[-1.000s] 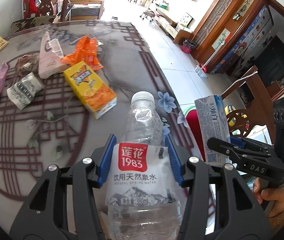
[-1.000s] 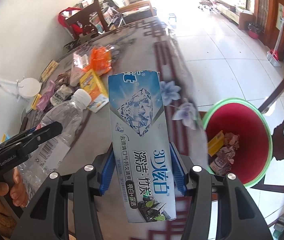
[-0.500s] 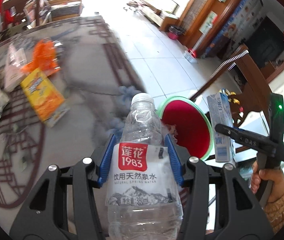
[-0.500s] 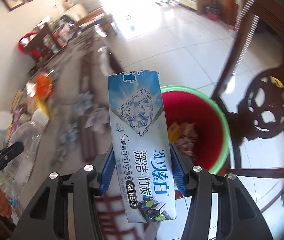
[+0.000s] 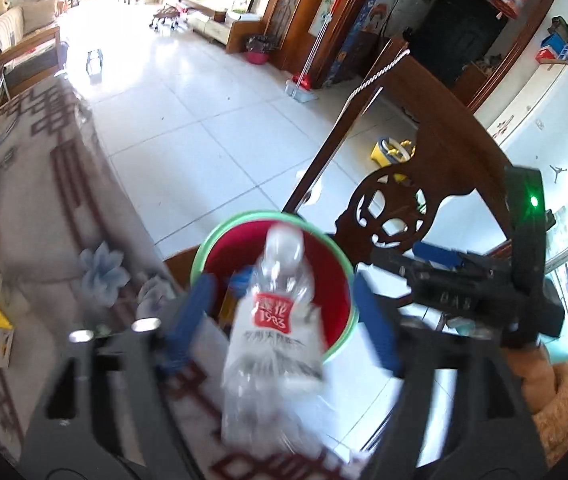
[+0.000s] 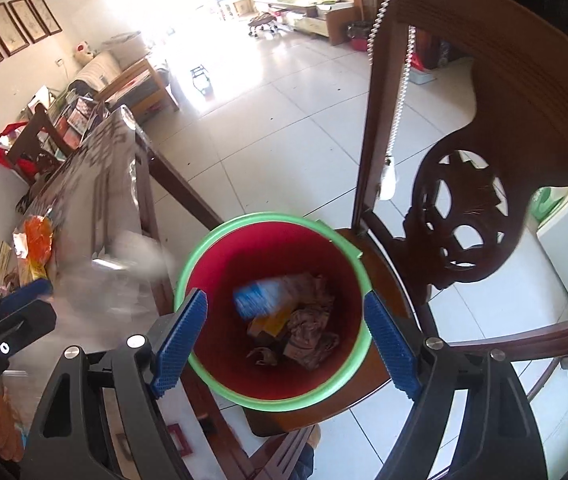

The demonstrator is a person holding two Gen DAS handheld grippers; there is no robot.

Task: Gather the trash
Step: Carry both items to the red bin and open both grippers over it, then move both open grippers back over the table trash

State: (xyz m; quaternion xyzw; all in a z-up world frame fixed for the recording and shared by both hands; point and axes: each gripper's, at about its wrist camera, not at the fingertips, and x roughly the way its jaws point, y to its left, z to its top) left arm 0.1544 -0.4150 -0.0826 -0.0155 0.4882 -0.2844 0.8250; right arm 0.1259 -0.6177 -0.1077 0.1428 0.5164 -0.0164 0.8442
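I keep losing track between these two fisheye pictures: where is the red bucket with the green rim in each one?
Left wrist view: the red bucket sits at lower centre, just beyond the table edge, partly hidden by the blurred water bottle.
Right wrist view: the bucket fills the centre, on a chair seat, with trash inside.
Shared landmark: the carved wooden chair back, right of the bucket in both.

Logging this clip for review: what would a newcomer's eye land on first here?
The red plastic bin with a green rim on the wooden chair, a blue box blurred inside it. Then the clear plastic water bottle, blurred between the open left hand-held gripper's blue pads, just opened.
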